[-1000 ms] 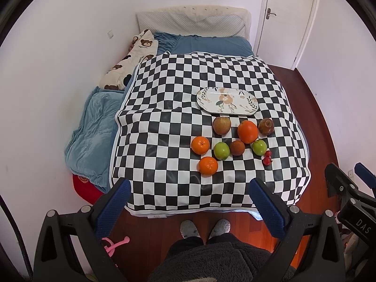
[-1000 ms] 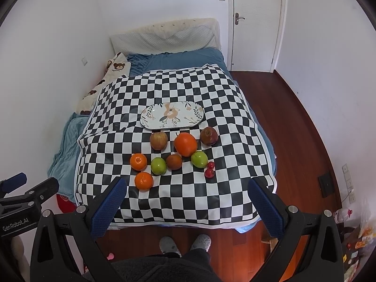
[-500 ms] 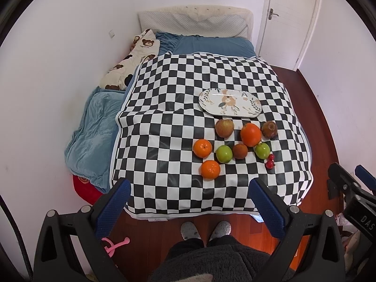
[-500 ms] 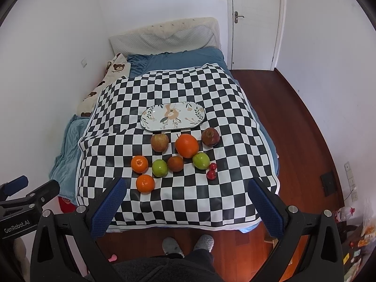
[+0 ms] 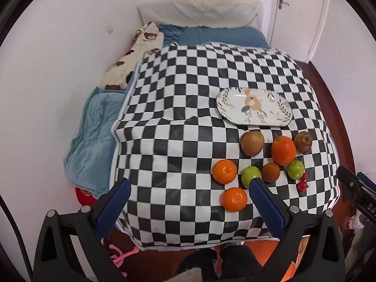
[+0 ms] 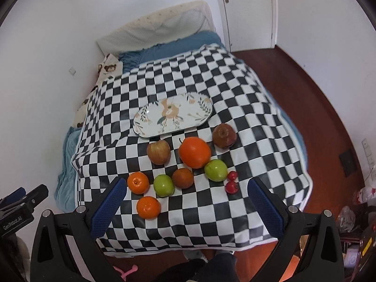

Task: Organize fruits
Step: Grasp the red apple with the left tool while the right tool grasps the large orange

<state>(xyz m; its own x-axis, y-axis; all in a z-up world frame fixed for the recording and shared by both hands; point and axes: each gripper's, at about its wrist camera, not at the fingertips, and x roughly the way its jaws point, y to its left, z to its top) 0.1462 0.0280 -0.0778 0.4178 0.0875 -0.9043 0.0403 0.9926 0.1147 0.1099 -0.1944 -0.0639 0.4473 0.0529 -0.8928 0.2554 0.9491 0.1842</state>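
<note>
Left gripper [image 6: 14, 202] housing reads "GenRobot.AI"; fruits carry no readable labels.

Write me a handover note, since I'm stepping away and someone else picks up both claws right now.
Left claw: open, empty, hovering above the near edge of the checkered cloth.
Right claw: open, empty, likewise.
Floral plate: bare, behind the fruit.
On the cloth: large orange, two small oranges, two green apples, reddish apple, two brownish fruits, two small red fruits.
Done: nothing.
Left: all the sorting.
</note>
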